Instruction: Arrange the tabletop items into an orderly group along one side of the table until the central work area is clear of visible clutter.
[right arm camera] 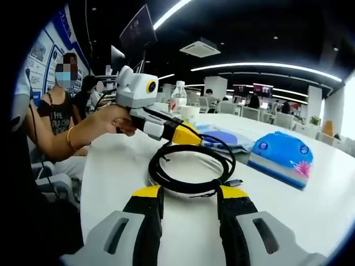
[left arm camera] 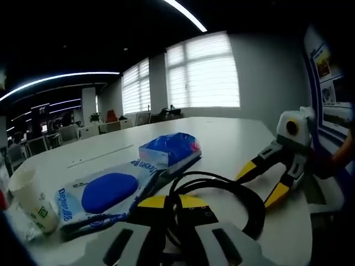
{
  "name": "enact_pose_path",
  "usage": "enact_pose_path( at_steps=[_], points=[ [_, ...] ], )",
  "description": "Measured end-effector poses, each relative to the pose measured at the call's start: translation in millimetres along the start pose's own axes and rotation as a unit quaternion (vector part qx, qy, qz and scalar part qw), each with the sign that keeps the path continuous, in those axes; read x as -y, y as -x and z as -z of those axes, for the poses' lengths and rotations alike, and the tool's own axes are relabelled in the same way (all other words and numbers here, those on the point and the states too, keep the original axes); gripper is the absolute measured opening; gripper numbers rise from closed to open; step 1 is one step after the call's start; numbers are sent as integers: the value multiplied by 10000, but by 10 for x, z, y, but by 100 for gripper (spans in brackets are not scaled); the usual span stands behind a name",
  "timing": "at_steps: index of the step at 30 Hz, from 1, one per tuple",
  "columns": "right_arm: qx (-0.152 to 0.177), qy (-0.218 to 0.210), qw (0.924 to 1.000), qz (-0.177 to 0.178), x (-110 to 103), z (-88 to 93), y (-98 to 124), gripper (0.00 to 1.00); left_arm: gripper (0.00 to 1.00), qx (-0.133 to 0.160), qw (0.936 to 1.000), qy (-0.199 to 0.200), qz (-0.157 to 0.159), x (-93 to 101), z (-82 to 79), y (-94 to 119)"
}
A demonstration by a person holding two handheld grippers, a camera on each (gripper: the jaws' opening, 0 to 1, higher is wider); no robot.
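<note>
Between the yellow tips of the left gripper [left arm camera: 171, 204] lies the near arc of a coiled black cable [left arm camera: 222, 191]; the jaws stand parted around it and I cannot tell whether they touch it yet. In the right gripper view the right gripper [right arm camera: 191, 194] is likewise spread, its tips at the near edge of the same cable [right arm camera: 191, 166], nothing clamped. The coil rests flat on the white table [left arm camera: 233, 138], bound at one spot by a small tie, with a plug end poking out.

I judge the cable light and springy: loops will sag and may splay if lifted by a single strand, and the smooth jacket could slide in the pads. Best hold is likely at the tie, where the strands bunch.

Just beyond the coil lie two soft blue wipes packs, one flat pack [left arm camera: 105, 194] and one puffier pack [left arm camera: 169, 149], both probably light, crinkly and easy to pinch at an edge. A paper cup [left arm camera: 30, 199] stands further left, fragile under squeeze. A bottle [right arm camera: 177, 97] stands at the far end.
</note>
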State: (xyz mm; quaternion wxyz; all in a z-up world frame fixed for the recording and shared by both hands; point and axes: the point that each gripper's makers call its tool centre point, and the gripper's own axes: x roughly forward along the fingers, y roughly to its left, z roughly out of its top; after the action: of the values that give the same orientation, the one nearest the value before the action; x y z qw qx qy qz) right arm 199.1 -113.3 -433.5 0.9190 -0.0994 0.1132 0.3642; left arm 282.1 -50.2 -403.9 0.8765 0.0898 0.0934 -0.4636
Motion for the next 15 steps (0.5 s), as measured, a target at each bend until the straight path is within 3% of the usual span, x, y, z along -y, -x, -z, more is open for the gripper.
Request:
enact_pose_path(
  at_steps=[9,15],
  points=[
    [50,6,10000,69,95,-37,13,37,4,125,9999,-43,69,2,-165,-70],
    [53,-27,9999,128,167,-36,28,37,4,102,9999,-63,100,-4,-180,-160]
  ],
)
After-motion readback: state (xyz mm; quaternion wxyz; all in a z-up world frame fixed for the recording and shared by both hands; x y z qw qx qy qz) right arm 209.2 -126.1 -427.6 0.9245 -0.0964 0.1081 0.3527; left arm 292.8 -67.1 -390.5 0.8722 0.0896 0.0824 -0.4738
